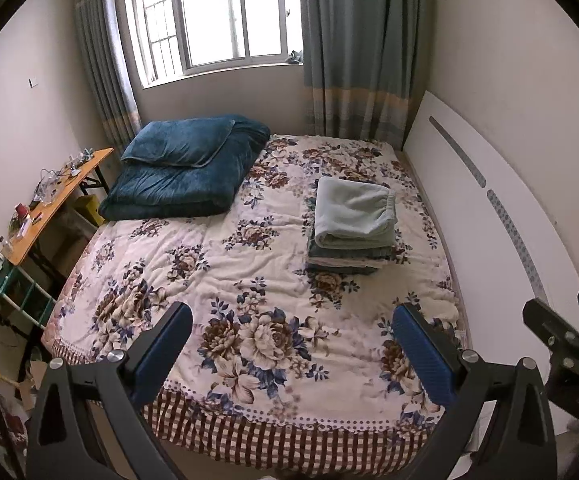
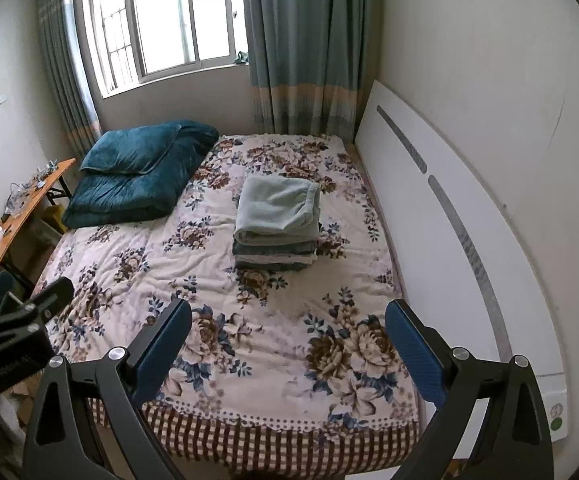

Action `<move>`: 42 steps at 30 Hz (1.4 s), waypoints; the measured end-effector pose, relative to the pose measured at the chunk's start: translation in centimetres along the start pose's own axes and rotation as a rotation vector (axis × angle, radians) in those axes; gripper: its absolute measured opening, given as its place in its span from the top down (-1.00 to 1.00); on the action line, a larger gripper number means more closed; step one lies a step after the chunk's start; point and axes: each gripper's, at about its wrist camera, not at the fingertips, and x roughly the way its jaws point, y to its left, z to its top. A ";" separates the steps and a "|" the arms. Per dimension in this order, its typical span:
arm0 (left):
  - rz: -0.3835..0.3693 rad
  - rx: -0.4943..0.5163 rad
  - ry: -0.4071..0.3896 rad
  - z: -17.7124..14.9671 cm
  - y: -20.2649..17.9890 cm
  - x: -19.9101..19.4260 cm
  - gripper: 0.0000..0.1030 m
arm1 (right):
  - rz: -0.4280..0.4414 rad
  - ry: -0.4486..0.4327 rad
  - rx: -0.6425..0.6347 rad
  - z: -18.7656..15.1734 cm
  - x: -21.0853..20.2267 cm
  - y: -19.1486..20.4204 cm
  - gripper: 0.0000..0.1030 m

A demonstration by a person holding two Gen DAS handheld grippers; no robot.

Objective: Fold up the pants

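Hovering over the near edge of the bed (image 1: 249,264), the left gripper (image 1: 291,354) has its blue-padded fingers (image 1: 161,356) spread wide with nothing between them; the right gripper (image 2: 287,350) hangs beside it at about the same height, its fingers (image 2: 411,354) spread apart and empty as well; each gripper shows at the edge of the other's view. Beneath them runs the checked border of a flowered blanket (image 2: 225,240) that covers the whole bed; farther in, toward the right side, sits a stack of folded clothes (image 1: 349,258), and on top of it lie the pale green pants (image 1: 355,214), folded, with the gathered waistband toward the right; the stack is well apart from both grippers. At the far left corner of the bed rests a folded dark blue quilt (image 1: 185,168); to the left of the bed stands a cluttered wooden table (image 1: 55,200); a white board (image 1: 485,208) leans along the wall on the right. Behind the bed hang grey-blue curtains (image 1: 353,48) on either side of a bright window (image 1: 217,16).
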 end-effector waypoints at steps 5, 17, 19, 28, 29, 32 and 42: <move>-0.011 0.003 0.005 0.2 0.2 0.0 -0.99 | 0.006 0.011 0.000 -0.3 0.6 -0.2 -0.93; -0.001 0.026 -0.005 0.2 0.4 -0.3 -0.99 | 0.030 0.009 0.002 -0.9 0.8 -0.3 -0.95; -0.005 0.025 -0.004 0.3 0.5 -0.2 -0.99 | 0.031 0.006 0.002 -1.0 0.8 -0.3 -0.95; -0.012 0.029 -0.009 0.4 0.4 -0.4 -0.99 | 0.036 0.006 0.005 -0.8 0.8 -0.3 -0.95; -0.012 0.030 -0.010 0.4 0.4 -0.4 -0.99 | 0.036 0.006 0.006 -0.9 0.7 -0.3 -0.95; -0.003 0.027 -0.017 0.5 0.6 -0.6 -0.99 | 0.037 0.007 0.002 -0.9 0.5 -0.2 -0.95; 0.011 0.024 -0.021 0.4 0.9 -0.8 -0.99 | 0.050 0.007 0.005 -0.9 0.3 0.4 -0.95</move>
